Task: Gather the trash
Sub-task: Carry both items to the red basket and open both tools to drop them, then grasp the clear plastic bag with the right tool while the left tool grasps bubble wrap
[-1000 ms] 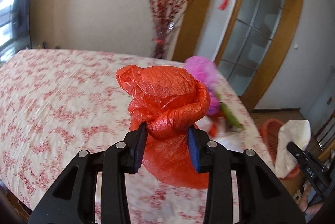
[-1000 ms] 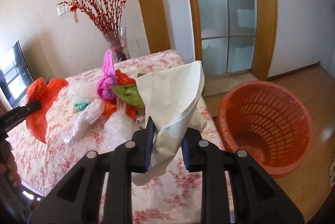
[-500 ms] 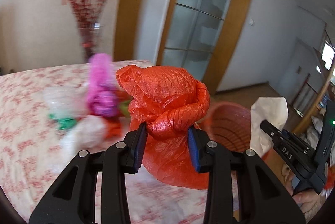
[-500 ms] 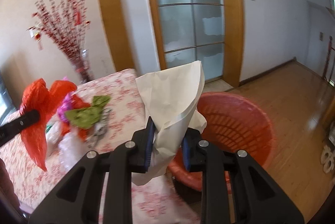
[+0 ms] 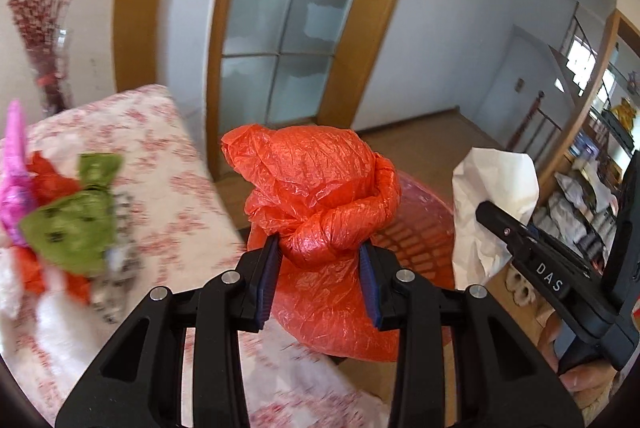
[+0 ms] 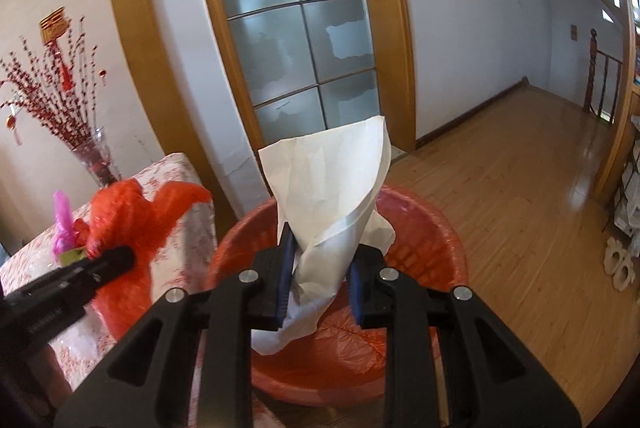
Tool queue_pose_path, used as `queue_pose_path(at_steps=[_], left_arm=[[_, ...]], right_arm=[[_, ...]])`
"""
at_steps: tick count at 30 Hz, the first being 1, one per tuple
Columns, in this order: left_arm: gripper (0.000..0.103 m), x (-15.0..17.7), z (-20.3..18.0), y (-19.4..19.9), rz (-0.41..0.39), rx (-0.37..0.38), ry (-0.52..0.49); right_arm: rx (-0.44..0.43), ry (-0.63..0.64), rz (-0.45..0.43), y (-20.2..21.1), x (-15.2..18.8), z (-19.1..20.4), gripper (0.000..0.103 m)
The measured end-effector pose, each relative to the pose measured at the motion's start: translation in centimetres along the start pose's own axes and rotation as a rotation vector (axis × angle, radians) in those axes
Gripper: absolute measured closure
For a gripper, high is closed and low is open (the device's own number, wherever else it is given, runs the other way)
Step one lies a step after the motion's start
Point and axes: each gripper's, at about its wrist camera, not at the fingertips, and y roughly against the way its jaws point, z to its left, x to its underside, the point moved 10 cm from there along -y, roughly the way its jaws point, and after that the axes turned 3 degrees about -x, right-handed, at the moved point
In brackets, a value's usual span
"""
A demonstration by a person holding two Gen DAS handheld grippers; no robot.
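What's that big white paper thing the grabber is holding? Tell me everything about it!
The white paper is a large creased sheet, loosely rolled into a cone, wide and open at the top and crumpled at the bottom. The right gripper is shut on its narrow lower part, blue pads pressing both sides, holding it upright. It hangs in the air above the open red basket on the wooden floor. Only the pads seem to touch it. From the left camera it looks more crumpled.

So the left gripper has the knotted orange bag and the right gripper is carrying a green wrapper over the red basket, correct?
Not quite. The right gripper is shut on a crumpled white paper, not a green wrapper, as the right wrist view shows. The green wrapper lies on the table. The left gripper does hold the knotted orange bag, near the red basket.
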Motion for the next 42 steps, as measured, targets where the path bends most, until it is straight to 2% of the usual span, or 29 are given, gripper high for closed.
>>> queue_pose_path(at_steps=[10,16,21,26,31,36,42], left_arm=[[0.066,1.1,-2.5,-3.7,0.075,0.030,-0.021],[0.045,1.5,-2.5,-4.5,0.087,0.008,-0.003],[0.039,1.9,-1.2,-4.1,0.092,-0.026,0.019],[0.034,2.2,0.9,-2.3,0.073,-0.084,0.040],[0.032,2.7,3.4,0.1,0.055,-0.142,0.048],[0.030,3.5,6.6,3.5,0.019,-0.223,0.054],[0.028,4.4,11.3,8.0,-0.026,-0.310,0.096]], right_arm=[[-0.007,-0.080,0.046,-3.0,0.5,-2.4,0.079],[-0.013,-0.107,0.064,-4.2,0.6,-3.1,0.073],[0.007,-0.109,0.071,-4.1,1.0,-3.8,0.060],[0.041,-0.083,0.064,-3.4,1.2,-3.8,0.052],[0.042,-0.063,0.064,-2.6,1.4,-2.9,0.052],[0.009,-0.018,0.075,-1.9,2.1,-0.2,0.052],[-0.069,0.057,0.104,-1.1,3.4,5.5,0.052]])
